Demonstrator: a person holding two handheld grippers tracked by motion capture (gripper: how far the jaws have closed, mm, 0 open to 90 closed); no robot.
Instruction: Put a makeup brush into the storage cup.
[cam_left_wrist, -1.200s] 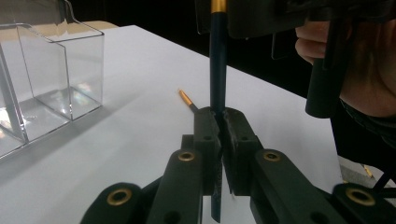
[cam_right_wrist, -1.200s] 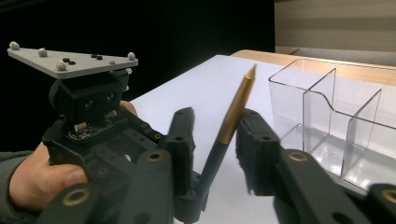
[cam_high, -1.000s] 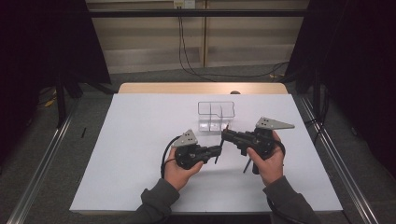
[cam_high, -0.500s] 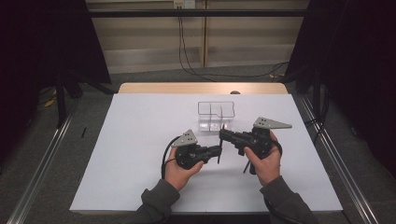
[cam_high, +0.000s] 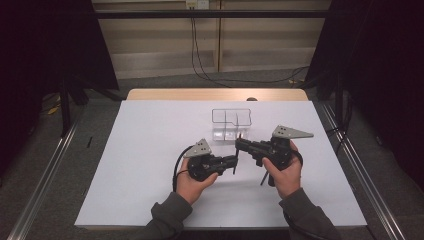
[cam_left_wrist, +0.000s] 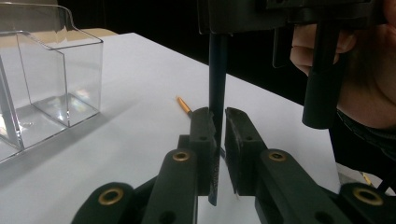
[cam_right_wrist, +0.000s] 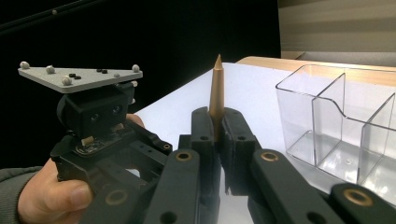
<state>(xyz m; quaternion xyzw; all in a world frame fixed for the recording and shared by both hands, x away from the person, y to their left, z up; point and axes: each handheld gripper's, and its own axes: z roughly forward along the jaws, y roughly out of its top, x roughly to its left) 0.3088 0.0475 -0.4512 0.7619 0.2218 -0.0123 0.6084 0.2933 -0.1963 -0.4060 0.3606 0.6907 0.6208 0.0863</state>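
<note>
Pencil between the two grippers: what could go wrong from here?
1. The pencil is pinched by both the left gripper and the right gripper. The left fingers have just been opening slightly, so it may slip or tilt.
2. Its sharp tip stands near the clear organizer; a careless swing might knock it.

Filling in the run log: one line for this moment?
left gripper: on pencil, jaws just been opening | right gripper: shut on same pencil, tip up | clear organizer: beside
</note>
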